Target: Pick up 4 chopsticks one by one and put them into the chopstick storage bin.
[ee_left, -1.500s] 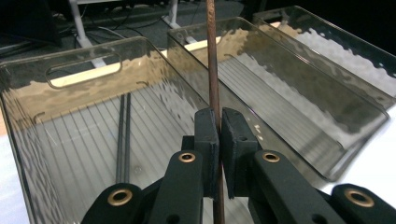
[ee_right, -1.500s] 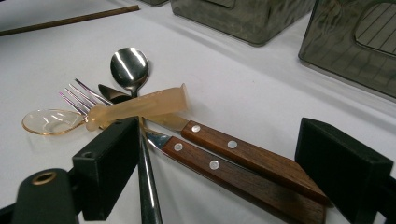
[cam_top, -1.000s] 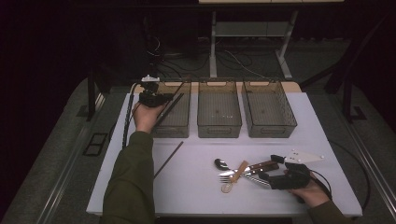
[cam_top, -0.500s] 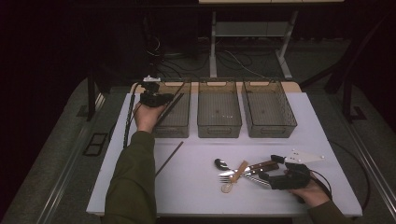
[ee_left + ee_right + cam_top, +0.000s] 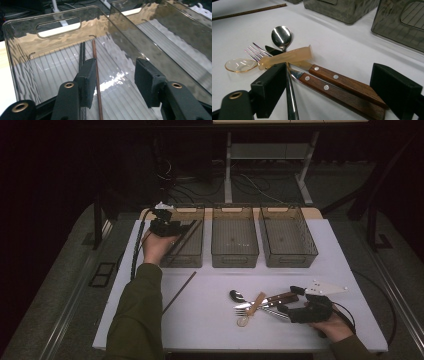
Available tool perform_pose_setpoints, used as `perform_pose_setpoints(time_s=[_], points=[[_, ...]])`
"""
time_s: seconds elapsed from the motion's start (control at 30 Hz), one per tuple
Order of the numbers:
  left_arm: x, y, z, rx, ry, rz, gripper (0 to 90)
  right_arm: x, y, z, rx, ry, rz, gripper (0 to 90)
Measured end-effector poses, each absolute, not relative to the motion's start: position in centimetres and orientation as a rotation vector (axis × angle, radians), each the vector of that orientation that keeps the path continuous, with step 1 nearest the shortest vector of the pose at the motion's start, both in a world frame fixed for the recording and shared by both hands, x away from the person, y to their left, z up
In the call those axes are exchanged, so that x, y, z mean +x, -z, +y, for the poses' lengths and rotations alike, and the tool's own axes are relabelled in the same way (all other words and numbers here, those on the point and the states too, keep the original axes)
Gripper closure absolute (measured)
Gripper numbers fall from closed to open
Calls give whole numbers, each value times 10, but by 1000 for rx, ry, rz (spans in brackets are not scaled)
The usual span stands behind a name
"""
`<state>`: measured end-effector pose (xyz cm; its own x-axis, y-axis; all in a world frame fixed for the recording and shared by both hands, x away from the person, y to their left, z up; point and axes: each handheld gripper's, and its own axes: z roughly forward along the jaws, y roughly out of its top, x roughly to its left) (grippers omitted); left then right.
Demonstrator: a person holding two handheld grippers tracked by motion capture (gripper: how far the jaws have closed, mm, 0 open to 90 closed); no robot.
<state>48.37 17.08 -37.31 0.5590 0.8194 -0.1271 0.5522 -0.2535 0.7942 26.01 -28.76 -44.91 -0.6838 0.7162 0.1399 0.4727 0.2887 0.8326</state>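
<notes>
My left gripper (image 5: 172, 226) hovers over the leftmost clear bin (image 5: 192, 255). Its jaws have just been opening and now stand apart (image 5: 115, 72). A brown chopstick (image 5: 96, 75) lies between them on the bin floor, beside the left pad, with no grip on it. A darker chopstick (image 5: 81, 56) lies beside it. My right gripper (image 5: 290, 304) rests open at the table's front right. Its jaws (image 5: 329, 75) straddle two wooden-handled utensils (image 5: 342, 85). A metal spoon (image 5: 281, 35), a fork (image 5: 253, 52) and an amber plastic spoon (image 5: 284, 58) are heaped just ahead.
Another brown chopstick (image 5: 179, 292) lies loose on the white table left of centre. Two more clear bins, the middle (image 5: 235, 254) and the right (image 5: 289, 255), stand in a row at the back. The table's front edge is close to my right hand.
</notes>
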Motion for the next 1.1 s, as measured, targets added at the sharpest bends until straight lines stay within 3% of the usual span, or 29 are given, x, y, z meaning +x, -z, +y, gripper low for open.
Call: perform_pose_setpoints(time_s=[0.5,0.83,1.1], points=[[424,352,173,1933,-396,1000,355,260,449,-287,1085,-1342,2300,138],[378,357,176,1956,-402,956,250,260,449,-286,1083,-1337,2302,138],[345,370,177,1985,-418,947,219,259,450,-285,1084,-1341,2299,138]])
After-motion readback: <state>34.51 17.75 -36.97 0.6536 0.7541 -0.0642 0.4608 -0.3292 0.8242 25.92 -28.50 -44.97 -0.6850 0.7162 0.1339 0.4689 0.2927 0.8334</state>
